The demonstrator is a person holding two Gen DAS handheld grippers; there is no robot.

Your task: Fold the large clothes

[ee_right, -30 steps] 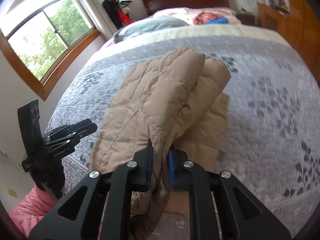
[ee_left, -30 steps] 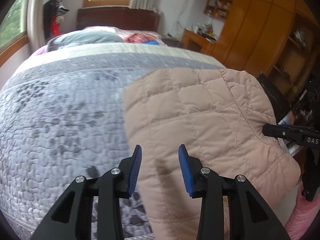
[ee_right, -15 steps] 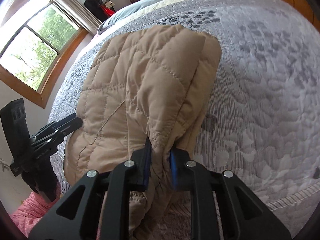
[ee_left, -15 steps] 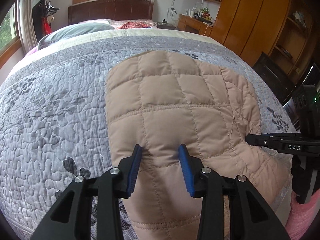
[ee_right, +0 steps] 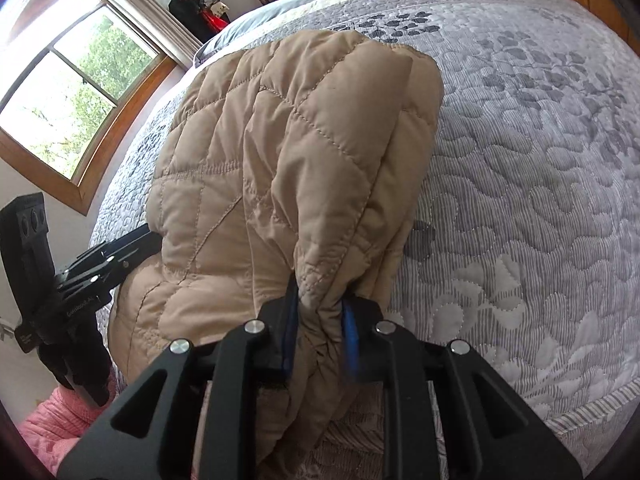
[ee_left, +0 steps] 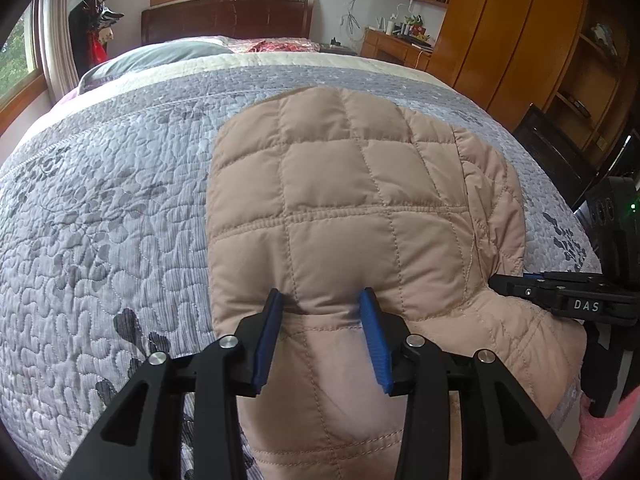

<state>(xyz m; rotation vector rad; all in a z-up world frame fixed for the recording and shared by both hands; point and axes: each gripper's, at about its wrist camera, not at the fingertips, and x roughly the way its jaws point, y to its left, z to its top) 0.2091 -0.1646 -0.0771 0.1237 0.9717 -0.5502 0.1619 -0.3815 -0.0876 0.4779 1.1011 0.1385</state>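
Note:
A tan quilted jacket lies folded on the grey patterned quilt at the bed's near edge. My left gripper stands with its blue pads apart, tips set against the jacket's near fold, and a puffy bulge of fabric rises between them. At the jacket's right corner my right gripper has a bunched, puckered edge of the jacket pinched between its pads, and its jaws are opening. Each gripper shows in the other's view: the right one at the jacket's right edge, the left one at its left edge.
The quilt spreads wide to the right of the jacket. Pillows and a dark headboard are at the far end. A wooden wardrobe and desk stand right, a window left. A pink sleeve is near.
Both grippers came down and the jacket settled flat on the quilt. The right gripper's jaws have parted slightly around the bunched edge. The left gripper's tips now touch the near fold.

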